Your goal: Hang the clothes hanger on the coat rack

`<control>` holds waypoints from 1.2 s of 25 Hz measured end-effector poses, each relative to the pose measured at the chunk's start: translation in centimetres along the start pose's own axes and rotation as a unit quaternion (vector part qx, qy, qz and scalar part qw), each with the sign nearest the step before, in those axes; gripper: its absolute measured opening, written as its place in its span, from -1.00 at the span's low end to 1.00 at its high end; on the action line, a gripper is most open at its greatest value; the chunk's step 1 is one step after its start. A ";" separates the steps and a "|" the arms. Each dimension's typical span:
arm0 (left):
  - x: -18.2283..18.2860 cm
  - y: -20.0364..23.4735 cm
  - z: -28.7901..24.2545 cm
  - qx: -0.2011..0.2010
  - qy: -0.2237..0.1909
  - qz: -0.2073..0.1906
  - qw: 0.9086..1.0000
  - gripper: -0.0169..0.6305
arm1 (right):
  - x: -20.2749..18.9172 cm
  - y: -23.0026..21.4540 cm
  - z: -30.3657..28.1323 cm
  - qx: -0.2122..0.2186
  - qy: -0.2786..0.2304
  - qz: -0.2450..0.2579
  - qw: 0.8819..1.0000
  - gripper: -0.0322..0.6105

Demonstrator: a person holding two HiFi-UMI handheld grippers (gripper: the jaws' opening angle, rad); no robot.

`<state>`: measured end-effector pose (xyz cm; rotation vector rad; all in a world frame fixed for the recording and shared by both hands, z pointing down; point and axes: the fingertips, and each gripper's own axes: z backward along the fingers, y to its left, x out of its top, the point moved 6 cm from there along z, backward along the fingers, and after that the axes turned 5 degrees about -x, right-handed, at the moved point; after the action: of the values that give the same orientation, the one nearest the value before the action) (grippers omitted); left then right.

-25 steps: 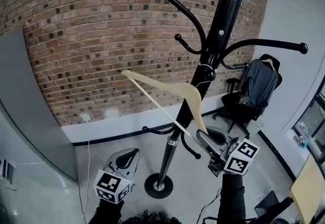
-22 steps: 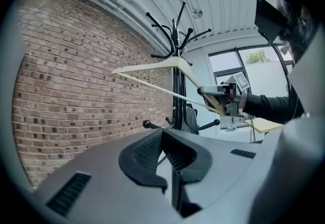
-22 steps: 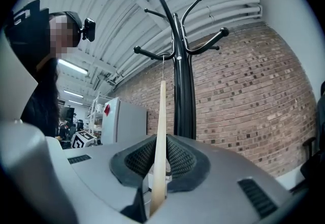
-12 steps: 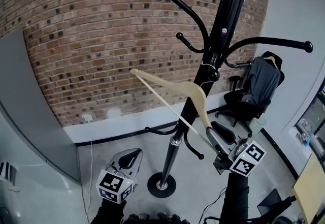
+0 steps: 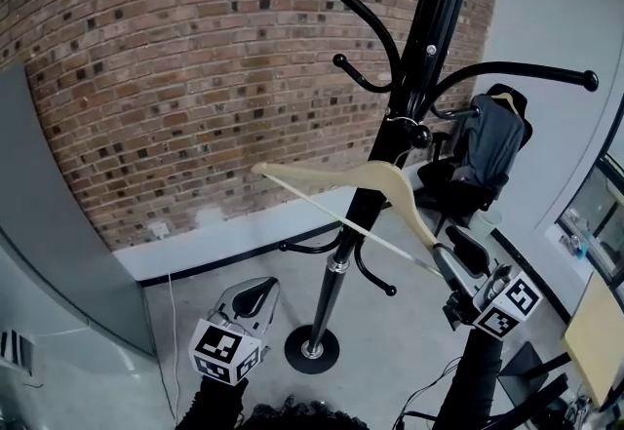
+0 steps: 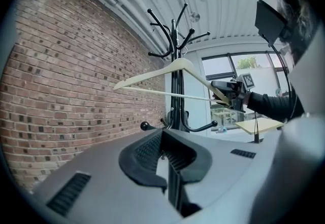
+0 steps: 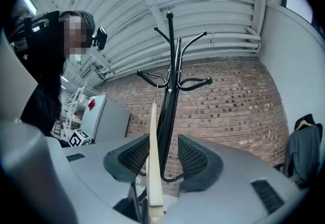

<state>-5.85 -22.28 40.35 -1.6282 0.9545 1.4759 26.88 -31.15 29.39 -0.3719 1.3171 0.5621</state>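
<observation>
- Hanger (image 5: 312, 174) of pale wood, with a thin cross bar: I judge it light and stiff, smooth enough to slip in a loose hold, and free to swing on its wire hook.
- Its hook seems to sit over a short peg (image 5: 417, 136) close to the pole of the coat rack (image 5: 336, 267), though the hook is too small here to be sure it is fully seated.
- The right gripper (image 5: 454, 258) has its jaws apart. They have just been opening, and the hanger's lower end lies between them without being pressed.
- The left gripper (image 5: 249, 301) is low and well apart from the hanger, with its jaws together on nothing.
- The best place to hold looks like this same outer end, where the arm and bar meet, or the thick shoulder near the hook.
- The lower peg (image 5: 376, 284) curves up just beside the right gripper, and the brick wall (image 5: 175, 77) is behind. Open room lies toward the person and the office chair (image 5: 468, 189).
</observation>
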 end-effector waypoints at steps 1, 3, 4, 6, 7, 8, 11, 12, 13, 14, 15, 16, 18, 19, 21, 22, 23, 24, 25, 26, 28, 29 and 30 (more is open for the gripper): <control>0.0 0.1 0.0 -0.006 -0.001 0.000 1.000 -0.92 | 0.3 0.0 0.7 -0.010 -0.005 0.003 1.000 -0.40; 0.1 0.5 -0.1 -0.016 -0.004 -0.001 1.000 -0.92 | 0.9 0.0 2.0 -0.033 -0.019 0.004 0.999 -0.37; 0.1 0.7 -0.1 -0.022 -0.005 -0.001 1.000 -0.92 | 1.2 -0.1 2.6 -0.045 -0.029 0.002 0.999 -0.35; 0.0 1.0 -0.1 -0.034 -0.006 -0.002 0.999 -0.92 | 1.7 0.0 3.9 -0.062 -0.051 -0.006 0.997 -0.28; 0.0 1.2 -0.1 -0.041 -0.005 -0.002 0.999 -0.92 | 1.9 0.2 4.6 -0.067 -0.064 -0.013 0.996 -0.28; -0.1 1.5 -0.1 -0.048 -0.004 -0.003 0.999 -0.92 | 2.1 0.4 5.3 -0.072 -0.080 -0.022 0.994 -0.28; -0.2 2.2 0.0 -0.069 -0.004 -0.007 0.998 -0.92 | 2.4 1.1 6.9 -0.091 -0.115 -0.039 0.988 -0.24; -0.1 2.4 0.0 -0.076 -0.004 -0.008 0.997 -0.92 | 2.5 1.4 7.2 -0.100 -0.117 -0.038 0.987 -0.21; -0.1 2.5 0.0 -0.084 -0.004 -0.008 0.996 -0.92 | 2.5 1.8 7.5 -0.110 -0.115 -0.035 0.987 -0.20; 0.0 2.7 0.1 -0.092 -0.004 -0.008 0.996 -0.92 | 2.6 2.3 7.8 -0.119 -0.111 -0.032 0.986 -0.19; 0.0 2.8 0.1 -0.100 -0.004 -0.009 0.995 -0.92 | 2.6 2.7 8.0 -0.127 -0.107 -0.029 0.986 -0.19; 0.0 3.0 0.2 -0.108 -0.004 -0.009 0.994 -0.92 | 2.7 3.1 8.1 -0.135 -0.104 -0.028 0.985 -0.17; 0.0 3.1 0.4 -0.124 -0.005 -0.010 0.992 -0.92 | 2.6 3.9 8.3 -0.148 -0.097 -0.027 0.984 -0.12; -0.2 3.2 0.5 -0.131 -0.005 -0.011 0.991 -0.92 | 2.5 4.3 8.3 -0.153 -0.093 -0.026 0.984 -0.11; -0.4 3.2 0.7 -0.139 -0.005 -0.011 0.990 -0.92 | 2.2 5.0 8.2 -0.163 -0.076 -0.020 0.984 -0.10; -0.5 3.3 0.8 -0.141 -0.006 -0.011 0.990 -0.92 | 2.0 5.1 8.1 -0.169 -0.063 -0.015 0.984 -0.10; -0.5 3.4 0.8 -0.143 -0.007 -0.011 0.990 -0.92 | 1.9 5.2 7.8 -0.175 -0.049 -0.007 0.983 -0.09; -0.5 3.5 0.9 -0.144 -0.008 -0.010 0.989 -0.92 | 1.7 5.3 7.5 -0.182 -0.033 0.001 0.983 -0.08; -0.5 3.6 0.9 -0.146 -0.009 -0.010 0.989 -0.92 | 1.6 5.4 7.1 -0.189 -0.018 0.011 0.982 -0.08; -0.5 3.8 0.9 -0.146 -0.010 -0.009 0.989 -0.92 | 1.5 5.4 6.8 -0.194 -0.004 0.021 0.981 -0.08; -0.6 3.9 0.8 -0.146 -0.011 -0.007 0.989 -0.92 | 1.5 5.5 6.3 -0.200 0.022 0.044 0.979 -0.08; -0.6 3.9 0.8 -0.145 -0.012 -0.006 0.989 -0.92 | 1.5 5.5 6.1 -0.203 0.035 0.057 0.977 -0.08; -0.6 3.9 0.7 -0.144 -0.012 -0.005 0.989 -0.92 | 1.5 5.5 5.8 -0.205 0.046 0.071 0.975 -0.08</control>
<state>-9.67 -23.39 40.78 -1.8092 0.7429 1.6835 28.58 -23.21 29.51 -0.6516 1.3197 0.9516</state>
